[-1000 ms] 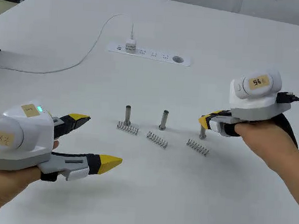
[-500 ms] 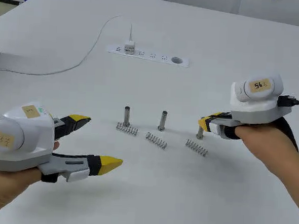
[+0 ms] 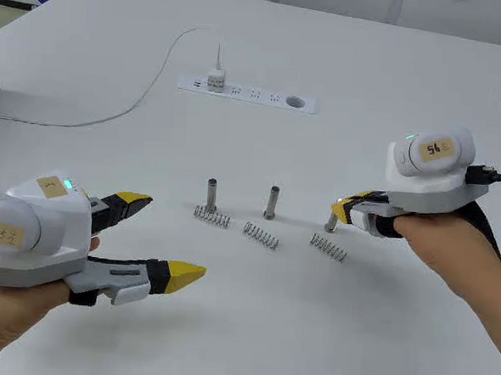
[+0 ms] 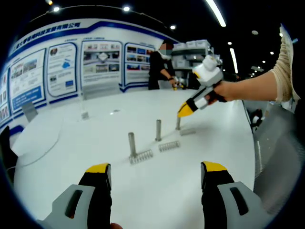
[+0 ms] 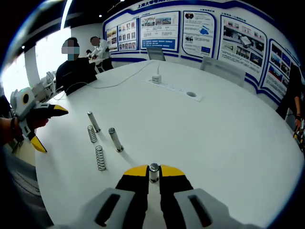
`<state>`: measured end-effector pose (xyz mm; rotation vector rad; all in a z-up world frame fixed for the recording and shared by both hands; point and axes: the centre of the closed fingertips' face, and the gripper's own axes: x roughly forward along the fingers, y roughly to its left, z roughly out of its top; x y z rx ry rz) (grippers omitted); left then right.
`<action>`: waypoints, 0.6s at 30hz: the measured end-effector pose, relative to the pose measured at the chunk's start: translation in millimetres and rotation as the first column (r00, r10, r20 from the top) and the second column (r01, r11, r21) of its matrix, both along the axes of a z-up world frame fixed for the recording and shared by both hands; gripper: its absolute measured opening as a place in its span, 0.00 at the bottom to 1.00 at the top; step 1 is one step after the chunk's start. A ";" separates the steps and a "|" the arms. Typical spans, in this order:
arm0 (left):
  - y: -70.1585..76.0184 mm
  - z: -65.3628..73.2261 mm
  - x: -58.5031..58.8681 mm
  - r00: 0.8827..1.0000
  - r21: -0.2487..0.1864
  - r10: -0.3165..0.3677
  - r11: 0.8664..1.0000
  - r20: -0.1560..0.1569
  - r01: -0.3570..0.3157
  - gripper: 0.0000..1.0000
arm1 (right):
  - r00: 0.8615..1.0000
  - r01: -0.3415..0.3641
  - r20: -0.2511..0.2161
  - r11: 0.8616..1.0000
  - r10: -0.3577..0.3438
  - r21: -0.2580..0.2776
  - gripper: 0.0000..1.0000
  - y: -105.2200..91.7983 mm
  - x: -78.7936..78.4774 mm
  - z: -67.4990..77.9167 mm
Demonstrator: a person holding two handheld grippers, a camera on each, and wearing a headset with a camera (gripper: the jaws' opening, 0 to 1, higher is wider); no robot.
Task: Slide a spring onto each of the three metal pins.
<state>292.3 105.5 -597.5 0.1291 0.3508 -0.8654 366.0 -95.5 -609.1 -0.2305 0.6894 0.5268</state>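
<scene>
The right gripper (image 5: pixel 153 174) is clamping the pin (image 5: pixel 154 167) at three o'clock, the left gripper (image 3: pixel 164 236) is hanging agape at eight o'clock, and any sideways tug is risking toppling that pin.

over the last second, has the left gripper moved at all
No. The left gripper sits open, its yellow tips as far from the left pin and its spring as a second ago.

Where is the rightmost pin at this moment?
In the head view the rightmost pin stands at the right end of the row, just beyond a spring lying on the table; the right tool is shut on it.
</scene>
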 end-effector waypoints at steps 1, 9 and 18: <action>0.0 -0.1 0.0 1.000 0.000 0.000 1.000 0.000 0.000 0.78 | 1.000 0.000 0.000 1.000 0.000 -0.001 0.09 -0.1 -0.1 0.0; 0.4 0.4 0.3 1.000 -0.001 0.001 1.000 0.002 -0.001 0.78 | 1.000 -0.003 0.010 1.000 0.003 -0.004 0.10 -0.3 1.0 1.6; -0.1 0.9 -0.2 1.000 -0.002 0.000 1.000 0.003 0.000 0.78 | 1.000 -0.012 0.015 1.000 0.012 -0.001 0.12 1.4 0.4 2.9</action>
